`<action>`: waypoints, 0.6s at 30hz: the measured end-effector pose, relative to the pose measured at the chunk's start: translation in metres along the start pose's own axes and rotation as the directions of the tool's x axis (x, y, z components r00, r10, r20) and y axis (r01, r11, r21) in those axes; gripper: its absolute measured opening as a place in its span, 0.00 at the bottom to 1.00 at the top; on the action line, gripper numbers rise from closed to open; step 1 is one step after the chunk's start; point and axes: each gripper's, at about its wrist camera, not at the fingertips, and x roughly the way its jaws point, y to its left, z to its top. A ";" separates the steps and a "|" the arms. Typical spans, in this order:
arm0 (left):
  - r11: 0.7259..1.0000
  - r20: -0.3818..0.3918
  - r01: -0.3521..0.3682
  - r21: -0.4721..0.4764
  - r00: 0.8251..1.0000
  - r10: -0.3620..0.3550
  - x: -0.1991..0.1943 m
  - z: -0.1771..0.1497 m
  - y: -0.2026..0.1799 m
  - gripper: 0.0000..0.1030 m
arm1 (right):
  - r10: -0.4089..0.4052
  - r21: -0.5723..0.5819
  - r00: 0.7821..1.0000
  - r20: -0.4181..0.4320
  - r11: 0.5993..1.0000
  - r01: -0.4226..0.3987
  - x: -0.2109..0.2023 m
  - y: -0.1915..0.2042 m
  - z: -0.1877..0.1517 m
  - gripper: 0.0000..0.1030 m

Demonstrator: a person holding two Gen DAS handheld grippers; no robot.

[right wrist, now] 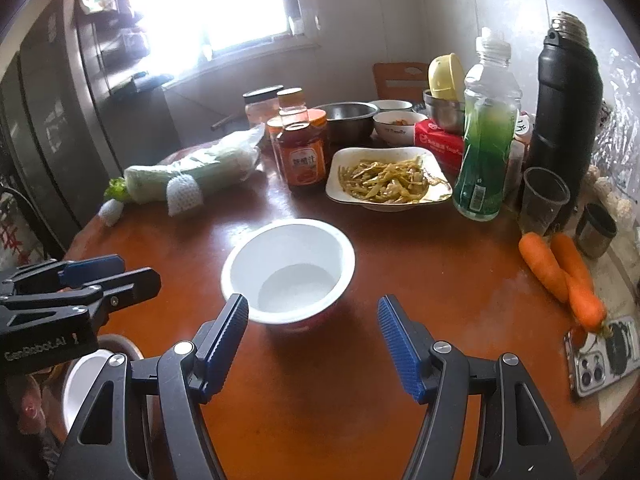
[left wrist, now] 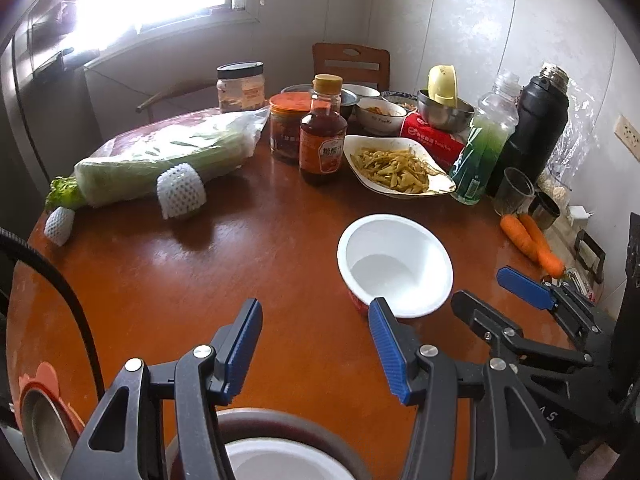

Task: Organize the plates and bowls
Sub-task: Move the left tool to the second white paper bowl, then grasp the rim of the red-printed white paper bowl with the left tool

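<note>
Bowl (right wrist: 289, 270) empty, in full view | second bowl (left wrist: 280, 460) cut off | both grippers' jaws wide

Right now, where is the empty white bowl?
The empty white bowl stands on the wooden table, just ahead of the right gripper, nearer than the plate of yellow vegetables and left of the carrots.

Your left gripper (left wrist: 316, 338) and right gripper (right wrist: 314, 336) are built alike: black angular linkage arms with triangular cut-outs, silver round screws at the joints, and ribbed blue pads (right wrist: 400, 350) lining the fingers. White "GenRobot.AI" lettering (right wrist: 34, 348) marks the left body, and a black cable (left wrist: 60, 280) curves beside it.
</note>
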 end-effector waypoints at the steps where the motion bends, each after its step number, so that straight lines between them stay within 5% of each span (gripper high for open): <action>1: 1.000 -0.002 -0.002 -0.001 1.000 0.002 0.003 0.003 -0.001 0.54 | -0.002 0.000 1.000 -0.003 1.000 0.002 0.002 0.000 0.001 0.67; 18: 0.999 -0.068 0.027 -0.018 0.997 -0.028 0.042 0.020 -0.004 0.54 | 0.001 -0.045 0.995 -0.102 0.999 -0.006 0.059 -0.007 0.014 0.67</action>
